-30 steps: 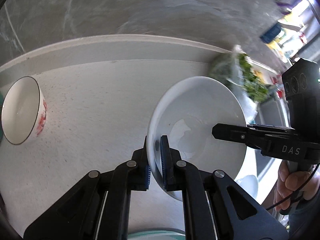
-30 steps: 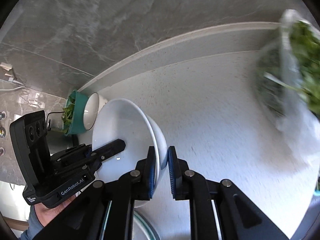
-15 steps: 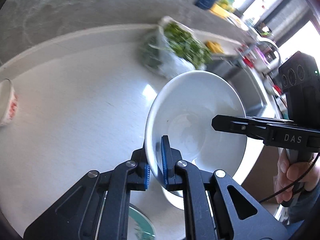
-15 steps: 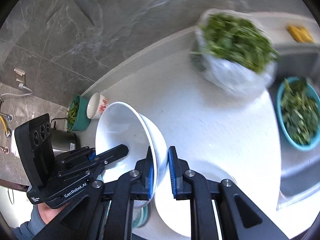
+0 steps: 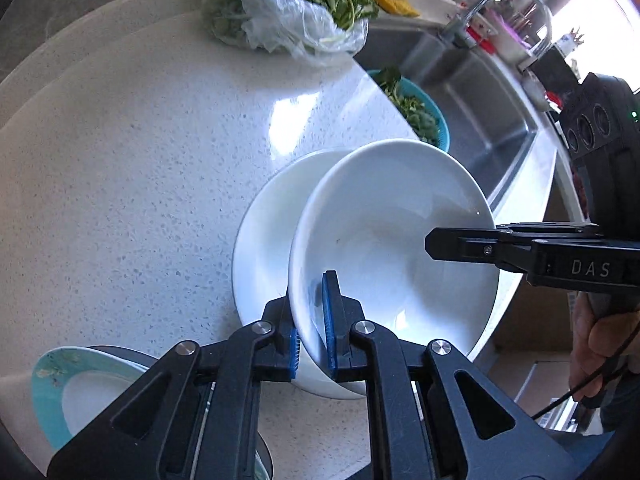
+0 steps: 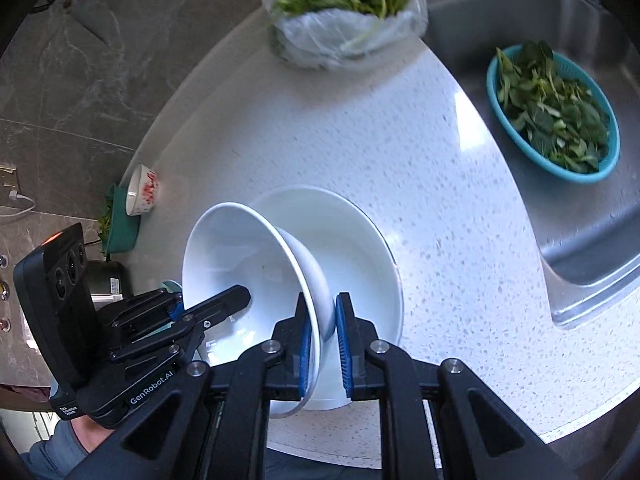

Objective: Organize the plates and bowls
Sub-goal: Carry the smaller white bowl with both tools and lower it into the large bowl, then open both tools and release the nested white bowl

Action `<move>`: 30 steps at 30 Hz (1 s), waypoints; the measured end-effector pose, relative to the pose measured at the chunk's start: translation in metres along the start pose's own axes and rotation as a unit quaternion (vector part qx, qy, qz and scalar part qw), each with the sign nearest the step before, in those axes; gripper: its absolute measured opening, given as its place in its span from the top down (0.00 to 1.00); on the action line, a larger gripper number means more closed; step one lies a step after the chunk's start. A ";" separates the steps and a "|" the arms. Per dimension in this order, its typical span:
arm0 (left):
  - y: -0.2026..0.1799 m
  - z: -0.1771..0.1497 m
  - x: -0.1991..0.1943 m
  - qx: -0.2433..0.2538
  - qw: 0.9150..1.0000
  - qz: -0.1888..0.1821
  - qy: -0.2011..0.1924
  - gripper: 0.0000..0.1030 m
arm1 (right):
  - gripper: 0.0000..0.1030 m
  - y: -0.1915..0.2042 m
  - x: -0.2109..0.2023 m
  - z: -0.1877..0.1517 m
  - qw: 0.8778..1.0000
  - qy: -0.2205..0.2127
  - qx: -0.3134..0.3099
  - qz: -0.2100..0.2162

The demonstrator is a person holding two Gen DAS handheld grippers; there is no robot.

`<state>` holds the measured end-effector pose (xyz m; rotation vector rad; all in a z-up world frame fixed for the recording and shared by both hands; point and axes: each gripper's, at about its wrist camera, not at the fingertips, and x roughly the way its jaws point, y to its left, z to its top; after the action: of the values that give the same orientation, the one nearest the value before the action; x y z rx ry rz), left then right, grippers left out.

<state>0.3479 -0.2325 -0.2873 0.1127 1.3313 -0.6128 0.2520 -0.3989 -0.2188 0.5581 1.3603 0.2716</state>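
Your left gripper (image 5: 312,336) is clamped on the near rim of the white bowl (image 5: 394,240), blue pads squeezed against either side of the wall. Your right gripper (image 6: 323,344) pinches the opposite rim of the same bowl (image 6: 240,256), jaws nearly closed on the thin edge. Both grippers point steeply down.

Bowl: plain glossy white, wide flared rim, deep round well, no pattern, empty inside. You hold it tilted, mouth turned toward the left gripper's camera, directly over a second white bowl (image 6: 360,248) of the same shape that sits upright on the speckled white countertop (image 5: 120,160). Whether the two bowls touch cannot be told.

Nearby: a teal-rimmed plate (image 5: 52,392) at the counter's near edge, a small red-patterned bowl (image 6: 142,194) far back by the wall, a plastic bag of greens (image 6: 344,20), and a teal basket of leaves (image 6: 554,108) in the steel sink (image 6: 592,240).
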 end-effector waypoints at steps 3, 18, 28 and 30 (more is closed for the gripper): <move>0.004 -0.001 0.009 -0.001 1.000 0.006 0.003 0.92 | 0.86 -0.005 0.006 -0.003 1.000 0.005 0.000 -0.002; 0.018 0.004 0.024 -0.034 0.999 0.014 -0.018 0.90 | 0.90 -0.007 0.024 -0.005 0.999 0.019 -0.025 -0.025; 0.025 -0.001 -0.015 -0.061 0.994 -0.025 -0.085 0.53 | 0.90 0.005 0.028 -0.004 0.995 0.015 -0.061 -0.071; 0.025 -0.004 -0.027 -0.059 0.993 -0.029 -0.097 0.41 | 0.90 0.007 0.029 -0.005 0.994 0.013 -0.067 -0.080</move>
<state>0.3535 -0.2000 -0.2699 -0.0804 1.1825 -0.5768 0.2540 -0.3782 -0.2400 0.3321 1.3925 0.2376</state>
